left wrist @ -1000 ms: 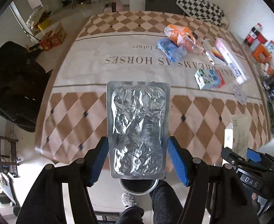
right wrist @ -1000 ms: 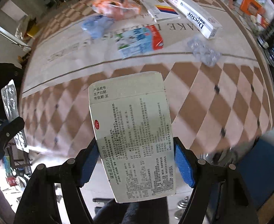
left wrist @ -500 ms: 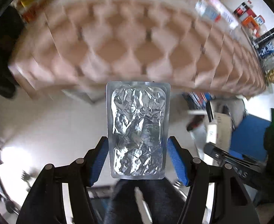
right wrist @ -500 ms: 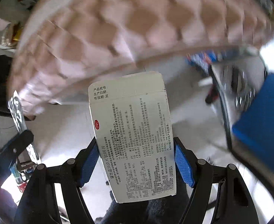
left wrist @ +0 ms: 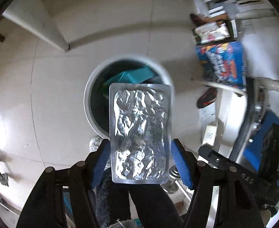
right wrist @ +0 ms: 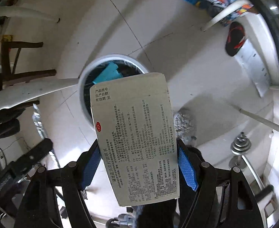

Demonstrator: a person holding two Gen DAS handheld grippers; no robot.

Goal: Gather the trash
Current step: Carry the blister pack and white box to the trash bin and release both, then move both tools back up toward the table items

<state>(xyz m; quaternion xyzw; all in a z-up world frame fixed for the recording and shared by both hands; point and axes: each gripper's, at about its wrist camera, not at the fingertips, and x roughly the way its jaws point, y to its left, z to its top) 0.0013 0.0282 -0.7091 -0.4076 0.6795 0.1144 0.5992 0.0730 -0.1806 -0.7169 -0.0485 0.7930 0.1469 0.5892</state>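
Two grippers point down at the floor, each with one piece of trash. The left gripper [left wrist: 139,142] has a foil pill sheet [left wrist: 140,129] between its blue pads [left wrist: 181,163]. The pads look to touch the sheet's side edges, but the jaws have just been opening a little, so I think it is being let go. The sheet's far end hangs over the mouth of the white bin [left wrist: 88,95], which sits at 12 o'clock from the pads. That way it can fall right in, beside a teal piece [left wrist: 135,75] lying inside. The right gripper [right wrist: 137,144] squeezes a grey medicine box [right wrist: 131,114] by its long sides. Its bin [right wrist: 110,57] is at 11 o'clock, so this hand needs to slide over more before it drops the box.
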